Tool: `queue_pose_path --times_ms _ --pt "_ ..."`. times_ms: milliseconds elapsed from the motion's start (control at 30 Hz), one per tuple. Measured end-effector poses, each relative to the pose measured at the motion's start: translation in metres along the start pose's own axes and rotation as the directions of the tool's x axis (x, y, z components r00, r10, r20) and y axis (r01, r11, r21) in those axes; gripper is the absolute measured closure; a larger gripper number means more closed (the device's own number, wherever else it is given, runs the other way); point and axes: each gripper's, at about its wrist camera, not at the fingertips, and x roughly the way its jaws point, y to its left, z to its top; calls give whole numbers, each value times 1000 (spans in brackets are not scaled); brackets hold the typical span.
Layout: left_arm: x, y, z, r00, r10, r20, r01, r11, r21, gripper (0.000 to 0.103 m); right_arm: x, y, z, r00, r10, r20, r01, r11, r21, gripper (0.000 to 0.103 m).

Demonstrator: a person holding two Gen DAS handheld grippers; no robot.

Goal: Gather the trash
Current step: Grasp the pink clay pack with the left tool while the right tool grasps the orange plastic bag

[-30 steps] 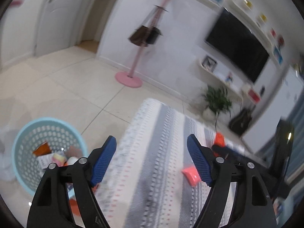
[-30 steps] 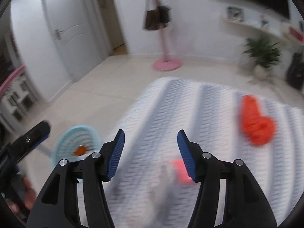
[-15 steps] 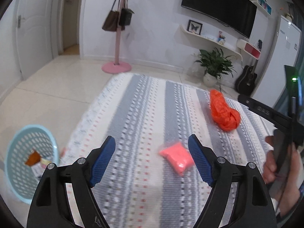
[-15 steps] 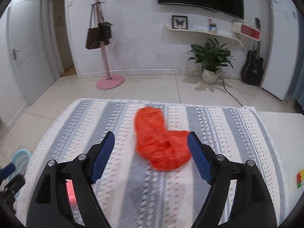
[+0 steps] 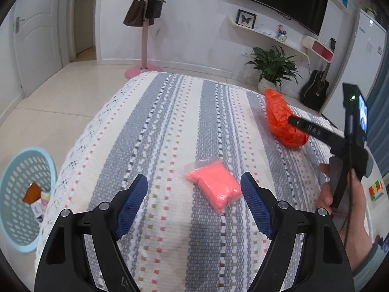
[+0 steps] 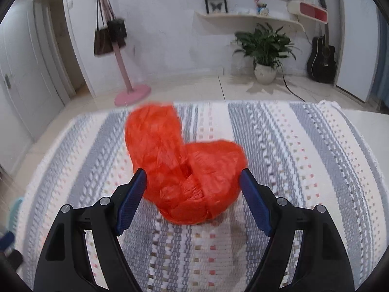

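A pink plastic packet (image 5: 214,187) lies on the striped cloth (image 5: 158,133), just ahead of my left gripper (image 5: 194,181), which is open and empty; the packet sits nearer its right finger. A crumpled orange plastic bag (image 6: 184,165) lies further right on the same cloth. My right gripper (image 6: 193,175) is open around the bag's near end, with its pads not pressing on it. In the left wrist view the orange bag (image 5: 282,121) shows with one of the right gripper's fingers (image 5: 304,126) across it and a hand (image 5: 340,194) behind.
A light blue perforated basket (image 5: 17,221) with some trash in it stands on the tiled floor, left of the cloth's edge. At the back are a pink coat stand (image 5: 143,48) with bags, a potted plant (image 6: 265,48) and a guitar (image 6: 322,60). A coloured cube (image 5: 375,189) lies at the right.
Both views swung from the basket and floor onto the striped cloth and sank closer. The right gripper's jaws widened and came up around the orange bag. The pink packet now lies before the left gripper.
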Motion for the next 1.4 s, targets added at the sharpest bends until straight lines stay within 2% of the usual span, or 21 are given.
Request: queue_pose_path --times_ms 67,300,400,533,567,633,667,733,800,867,967,1000,1167,1267,1400 --pt "2 -3 -3 1000 2 1 -2 1000 0 26 0 -2 0 999 32 -13 -32 999 4 27" --pt "16 -9 -10 998 -47 -35 46 999 -21 26 -8 0 1 998 64 21 -64 998 -4 27" --pt "30 -17 -8 998 10 -63 -10 1000 7 26 -11 2 1 997 70 33 -70 997 -13 27" --pt "52 -22 -10 991 6 -136 -5 1000 2 28 -12 2 2 997 75 35 -75 997 -8 27" --pt "56 -25 -11 990 26 -140 -24 1000 19 29 -11 4 3 996 80 34 -79 997 -15 27" --pt "59 -31 -10 989 58 -138 -50 997 60 42 -10 8 4 997 76 26 -75 997 -36 27" --pt "59 -33 -9 988 59 -139 -50 996 71 54 -8 13 5 997 69 25 -68 996 -55 27" --pt "60 -34 -9 988 75 -137 -62 994 93 66 -3 21 7 999 47 14 -45 995 -83 27" --pt "59 -32 -9 988 66 -139 -52 994 96 91 5 27 7 1000 11 -4 -11 995 -102 27" --pt "58 -25 -8 988 31 -153 -20 997 71 100 18 32 8 998 -46 -53 39 991 -125 27" --pt "55 -17 -8 988 -3 -154 10 999 46 102 24 34 6 994 -77 -80 65 988 -142 27" --pt "53 -15 -8 989 -9 -147 16 999 44 102 24 35 5 993 -83 -79 70 987 -147 29" --pt "38 -9 -2 993 -51 -108 55 998 36 103 22 37 3 994 -86 -61 75 984 -160 64" --pt "29 -3 1 994 -70 -85 73 997 38 103 17 40 2 996 -82 -39 75 983 -168 74" --pt "13 6 3 995 -80 -51 83 995 54 103 8 42 0 997 -72 -19 68 982 -173 83"
